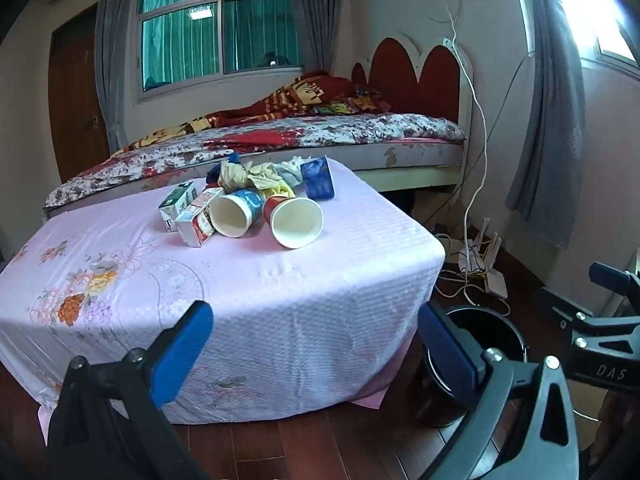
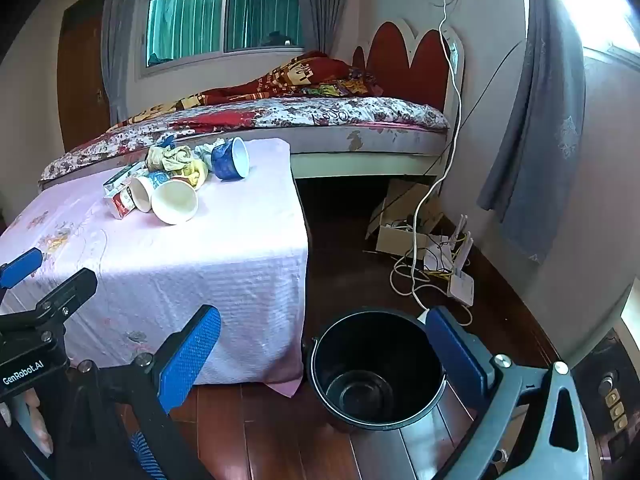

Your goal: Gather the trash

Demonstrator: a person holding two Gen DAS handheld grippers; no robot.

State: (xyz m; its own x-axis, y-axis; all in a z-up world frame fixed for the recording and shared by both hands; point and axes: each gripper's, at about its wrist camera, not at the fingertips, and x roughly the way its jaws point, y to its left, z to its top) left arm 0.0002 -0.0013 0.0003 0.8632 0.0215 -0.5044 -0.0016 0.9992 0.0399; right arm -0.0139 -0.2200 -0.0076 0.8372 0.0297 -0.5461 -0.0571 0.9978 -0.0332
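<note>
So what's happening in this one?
A person holds two grippers, both open and empty, short of a table draped in a pink cloth. The left gripper and right gripper hold nothing. Paper cups, cartons and crumpled wrappers lie piled on the table. The black bin on the floor looks empty.

Left gripper point(image 1: 316, 344): its two blue pads stand wide apart, with nothing held between them. It tips a little downward.
Right gripper point(image 2: 324, 354): its two blue pads stand wide apart too, and they grip nothing. It also tips a little downward.
How they sit: the two grippers are side by side, near each other, not touching.
Person's hand point(image 2: 36, 420): a few fingers show under the left gripper's handle.
</note>
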